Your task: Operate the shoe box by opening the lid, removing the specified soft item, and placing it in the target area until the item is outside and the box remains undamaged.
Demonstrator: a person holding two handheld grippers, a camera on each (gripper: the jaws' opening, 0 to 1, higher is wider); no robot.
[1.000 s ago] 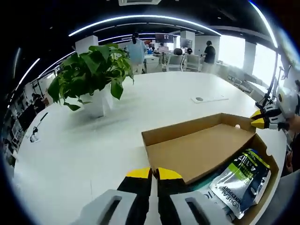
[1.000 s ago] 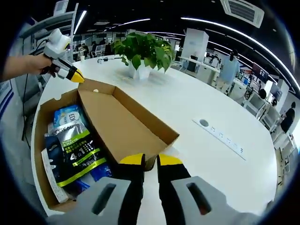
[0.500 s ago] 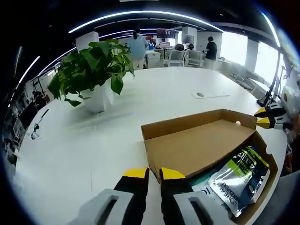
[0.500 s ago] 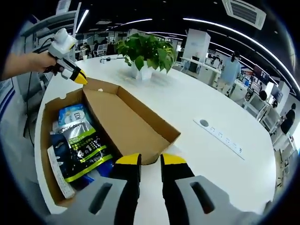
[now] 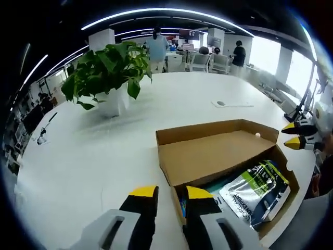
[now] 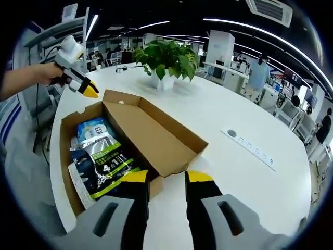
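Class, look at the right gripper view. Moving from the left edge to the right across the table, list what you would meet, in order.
other gripper → packets in the open shoe box → raised lid → potted plant → strip of sockets set in the table

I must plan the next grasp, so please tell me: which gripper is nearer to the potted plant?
Left. The left gripper hovers beyond the box's far end, toward the potted plant; the right gripper is at the near end.

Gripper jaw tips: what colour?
Yellow tips on black jaws, clearest on the right gripper in the right gripper view.
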